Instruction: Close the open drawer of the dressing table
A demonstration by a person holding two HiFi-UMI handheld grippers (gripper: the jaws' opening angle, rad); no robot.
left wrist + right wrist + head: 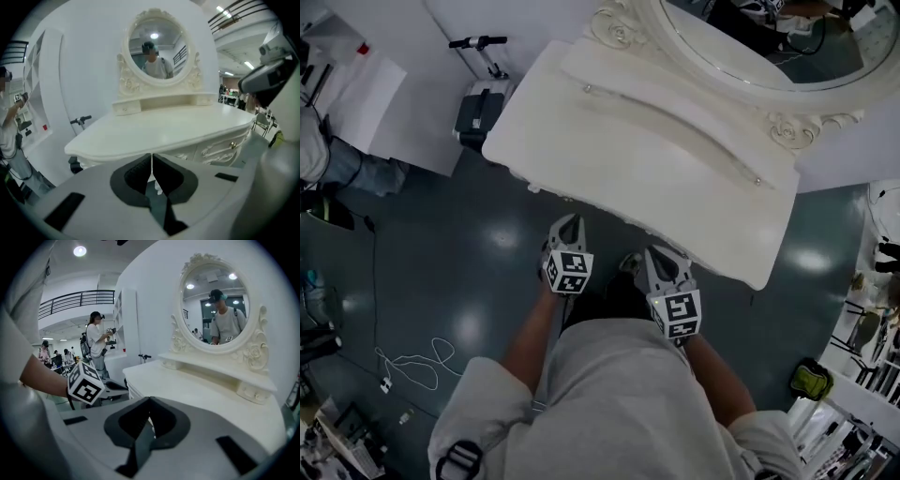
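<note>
A person is holding the left claw (151,166) and right claw (149,416), both pressed together and empty, just off the front edge of a white carved wooden dressing table (656,159) with an oval mirror (154,33), whose ornate white drawer fronts (224,149) under that edge are looking flush, so the closing is seemingly finishing, needing only a check.

Dressing table (647,159) on dark floor (441,267)

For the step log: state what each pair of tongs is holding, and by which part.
Nothing is held. The left tongs and the right tongs are both shut with nothing between them.
</note>
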